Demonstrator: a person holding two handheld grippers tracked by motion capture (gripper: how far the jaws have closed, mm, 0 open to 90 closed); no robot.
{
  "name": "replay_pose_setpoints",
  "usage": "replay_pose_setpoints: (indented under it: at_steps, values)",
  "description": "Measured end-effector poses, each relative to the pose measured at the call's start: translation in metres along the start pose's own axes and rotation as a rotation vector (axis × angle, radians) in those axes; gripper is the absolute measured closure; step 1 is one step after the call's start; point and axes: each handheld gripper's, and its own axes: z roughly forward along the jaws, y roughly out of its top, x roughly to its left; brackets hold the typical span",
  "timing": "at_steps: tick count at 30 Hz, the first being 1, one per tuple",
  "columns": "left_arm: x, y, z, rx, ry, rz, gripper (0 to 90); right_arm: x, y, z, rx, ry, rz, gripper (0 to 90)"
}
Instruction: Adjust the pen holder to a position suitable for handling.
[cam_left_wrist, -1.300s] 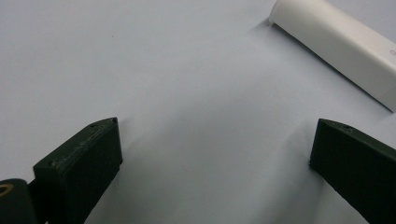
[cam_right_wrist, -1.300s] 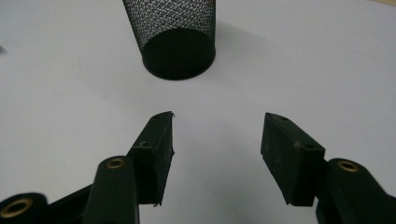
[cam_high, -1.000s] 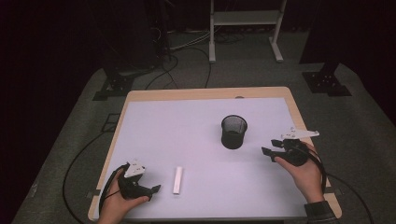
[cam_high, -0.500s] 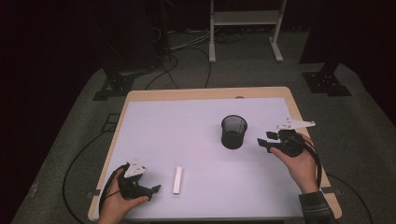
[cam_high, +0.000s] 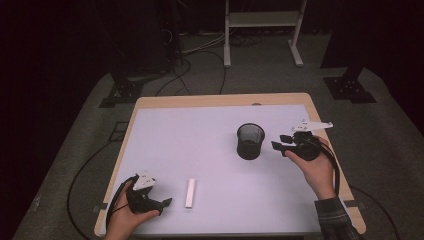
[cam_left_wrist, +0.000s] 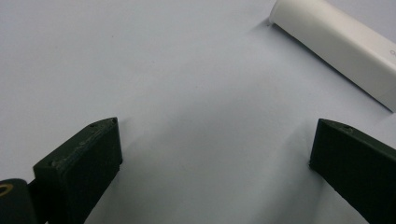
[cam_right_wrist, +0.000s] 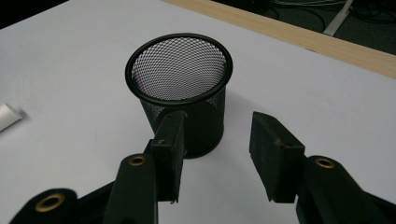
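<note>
A black mesh cup (cam_high: 250, 141) (cam_right_wrist: 181, 93) stands upright on the white table (cam_high: 200, 145), right of centre. Just to its right my right gripper (cam_high: 278, 142) (cam_right_wrist: 215, 156) hovers open, its jaws pointing at the cup's side without touching it. A white oblong bar (cam_high: 190, 192) (cam_left_wrist: 341, 44) lies flat near the front edge. My left gripper (cam_high: 166, 202) (cam_left_wrist: 212, 163) rests low on the table to the left of the bar, open, with bare table between its jaws.
The table has a wooden rim (cam_high: 220, 101) along its far side. Beyond it, on the grey floor, stand a white frame's legs (cam_high: 227, 55), dark stand bases (cam_high: 350, 87) and loose cables (cam_high: 190, 65). A cable (cam_high: 80, 175) trails off the table's left side.
My right gripper has moved left and slightly forward, closing in on the mesh cup. The left gripper, the bar and the cup have stayed put.
</note>
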Motion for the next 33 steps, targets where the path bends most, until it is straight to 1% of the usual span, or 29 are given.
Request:
replay_pose_setpoints:
  at_steps: [5, 13, 15, 16, 19, 21, 23, 28, 33]
  values:
    - [0.0, 0.0, 0.0, 0.0, 0.0, 0.001, 1.4, -0.001, 0.007, 0.004, -0.003, -0.002, 0.004, 55.8]
    - [0.0, 0.0, 0.0, 0.002, 0.001, 0.005, 1.4, -0.003, 0.018, 0.017, -0.004, 0.006, 0.007, 59.1]
    - [0.0, 0.0, 0.0, 0.002, 0.001, 0.005, 1.4, -0.003, 0.023, 0.023, 0.005, 0.007, 0.003, 59.5]
    - [0.0, 0.0, 0.0, 0.002, 0.001, 0.004, 1.4, -0.003, 0.023, 0.023, 0.005, 0.007, 0.003, 59.5]
    - [0.0, 0.0, 0.0, 0.002, -0.001, -0.002, 1.4, -0.003, 0.029, 0.03, 0.019, 0.0, 0.003, 59.5]
    - [0.0, 0.0, 0.0, 0.006, -0.001, 0.003, 1.4, -0.004, 0.033, 0.035, 0.028, -0.008, -0.003, 59.7]
    - [0.0, 0.0, 0.0, 0.007, -0.001, 0.003, 1.4, -0.004, 0.034, 0.037, 0.031, -0.008, -0.001, 59.7]
    - [0.0, 0.0, 0.0, 0.003, -0.001, 0.002, 1.4, -0.008, 0.04, 0.049, 0.045, -0.023, -0.005, 59.8]
    - [0.0, 0.0, 0.0, 0.004, -0.001, 0.002, 1.4, -0.01, 0.044, 0.06, 0.061, -0.018, 0.006, 60.1]
